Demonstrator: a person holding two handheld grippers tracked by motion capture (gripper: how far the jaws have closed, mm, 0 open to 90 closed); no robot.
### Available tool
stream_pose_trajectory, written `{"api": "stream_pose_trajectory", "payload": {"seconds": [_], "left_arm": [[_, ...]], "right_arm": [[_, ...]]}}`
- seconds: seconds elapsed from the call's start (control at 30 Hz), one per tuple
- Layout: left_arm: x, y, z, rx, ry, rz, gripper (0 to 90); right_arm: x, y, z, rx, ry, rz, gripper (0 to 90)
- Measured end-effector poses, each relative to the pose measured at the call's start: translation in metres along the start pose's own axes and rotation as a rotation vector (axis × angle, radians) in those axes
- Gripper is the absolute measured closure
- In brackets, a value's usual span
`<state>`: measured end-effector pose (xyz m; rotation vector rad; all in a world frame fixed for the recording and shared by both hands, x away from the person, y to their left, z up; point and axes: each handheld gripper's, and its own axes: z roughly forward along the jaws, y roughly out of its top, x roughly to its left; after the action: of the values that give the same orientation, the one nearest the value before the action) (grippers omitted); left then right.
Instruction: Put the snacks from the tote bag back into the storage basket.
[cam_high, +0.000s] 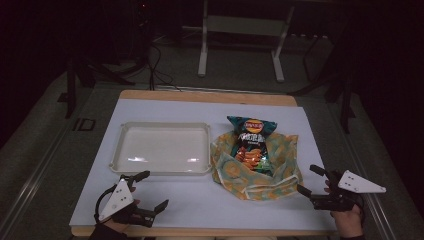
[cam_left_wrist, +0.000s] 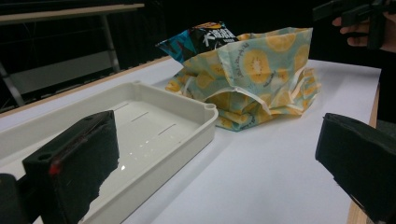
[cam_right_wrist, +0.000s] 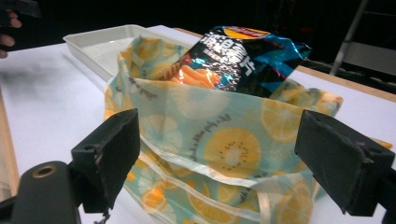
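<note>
**Chip bag sits in fruit-print bag, both grippers wide and empty**

In the high view, the chip bag (cam_high: 251, 141) stands in the fruit-print bag (cam_high: 255, 172) at centre right of the frame, on the white-covered bench (cam_high: 195, 200). A white tray (cam_high: 162, 148) lies just to the bag's left. The left hand-held gripper (cam_high: 150, 191) sits at the lower left, below the tray's near corner, its jaws spread wide with nothing between them. The right hand-held gripper (cam_high: 311, 180) sits at the lower right, just beside the bag's right edge, jaws also wide and empty, pointing toward the bag.

The left gripper view adds the tray's raised rim (cam_left_wrist: 205, 116) close up and the bag's folded side, with the person's other hand at the upper right corner. The right gripper view adds the print on the chip bag (cam_right_wrist: 243, 56) and the bag's white-edged opening, framed between its two black jaws without contact.
</note>
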<state>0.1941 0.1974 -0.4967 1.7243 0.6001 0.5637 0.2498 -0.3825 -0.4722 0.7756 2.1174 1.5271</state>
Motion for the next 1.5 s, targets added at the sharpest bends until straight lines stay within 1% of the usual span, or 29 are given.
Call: {"api": "stream_pose_trajectory", "payload": {"seconds": [0.07,0.13,0.17,0.27,0.37,0.4,0.47,0.57,0.63,0.7,0.73,0.77,0.87,0.97,1.0,1.03,1.1,1.17,1.23,1.3,1.33,1.4,1.47,1.5], "left_arm": [[0.000,0.000,0.000,0.001,0.000,0.002,0.1],[0.000,0.000,0.000,0.001,0.000,0.002,0.1],[-0.001,0.000,0.000,0.006,0.002,0.008,0.1],[-0.001,0.000,0.001,0.022,0.006,0.011,0.1],[-0.001,0.000,0.001,0.019,0.006,0.010,0.1],[-0.002,0.001,0.001,0.019,0.007,0.011,0.1],[-0.002,0.001,0.001,0.015,0.007,0.009,0.1],[-0.003,0.001,0.001,0.015,0.009,0.014,0.1],[-0.004,0.001,0.002,0.028,0.010,0.020,0.1],[-0.006,0.001,0.004,0.041,0.008,0.028,0.1],[-0.006,0.001,0.004,0.041,0.008,0.028,0.1],[-0.009,0.003,0.004,0.037,-0.001,0.032,0.1],[-0.013,0.005,0.005,0.030,-0.007,0.034,0.1],[-0.015,0.006,0.006,0.026,-0.014,0.030,0.1],[-0.016,0.006,0.006,0.025,-0.018,0.027,0.1],[-0.016,0.006,0.006,0.024,-0.019,0.026,0.1],[-0.016,0.006,0.007,0.026,-0.020,0.024,0.1],[-0.016,0.006,0.007,0.028,-0.019,0.017,0.1],[-0.015,0.006,0.007,0.029,-0.019,0.016,0.1],[-0.015,0.006,0.008,0.033,-0.022,0.014,0.1],[-0.015,0.006,0.008,0.033,-0.022,0.014,0.1],[-0.015,0.006,0.008,0.033,-0.021,0.017,0.0],[-0.015,0.006,0.008,0.032,-0.022,0.017,0.0],[-0.015,0.006,0.008,0.033,-0.023,0.017,0.1]], "right_arm": [[-0.001,0.000,-0.001,0.008,-0.013,0.003,14.1],[-0.001,-0.001,-0.001,0.014,-0.013,0.003,14.1],[-0.001,-0.001,-0.002,0.026,-0.009,0.002,13.9],[0.000,0.000,-0.003,0.034,-0.006,-0.005,13.9],[0.001,0.002,-0.004,0.032,-0.004,0.000,13.8],[0.001,0.004,-0.004,0.042,-0.011,0.014,13.6],[0.004,0.007,-0.005,0.034,-0.009,0.021,13.3],[0.005,0.010,-0.007,0.025,-0.015,0.010,13.1],[0.006,0.016,-0.009,0.015,-0.013,0.007,13.0],[0.005,0.021,-0.011,0.008,-0.014,0.017,13.1],[0.005,0.021,-0.011,0.008,-0.014,0.017,13.1],[0.005,0.023,-0.012,0.003,-0.006,0.028,13.1],[0.005,0.032,-0.012,0.011,-0.015,0.012,12.3],[0.006,0.038,-0.011,0.004,-0.015,0.003,11.2],[0.007,0.043,-0.010,-0.003,-0.046,-0.016,11.0],[0.007,0.046,-0.009,-0.005,-0.061,-0.024,11.0],[0.007,0.052,-0.008,-0.017,-0.050,-0.035,10.6],[0.006,0.058,-0.005,-0.021,-0.054,-0.041,10.6],[0.005,0.065,-0.001,-0.009,-0.054,-0.038,10.7],[0.003,0.071,0.005,-0.008,-0.051,-0.042,10.8],[0.003,0.071,0.005,-0.008,-0.051,-0.042,10.8],[0.001,0.078,0.013,0.014,-0.050,-0.063,10.8],[-0.001,0.082,0.020,0.022,-0.033,-0.069,10.8],[-0.002,0.084,0.023,0.026,-0.038,-0.072,10.9]]}}
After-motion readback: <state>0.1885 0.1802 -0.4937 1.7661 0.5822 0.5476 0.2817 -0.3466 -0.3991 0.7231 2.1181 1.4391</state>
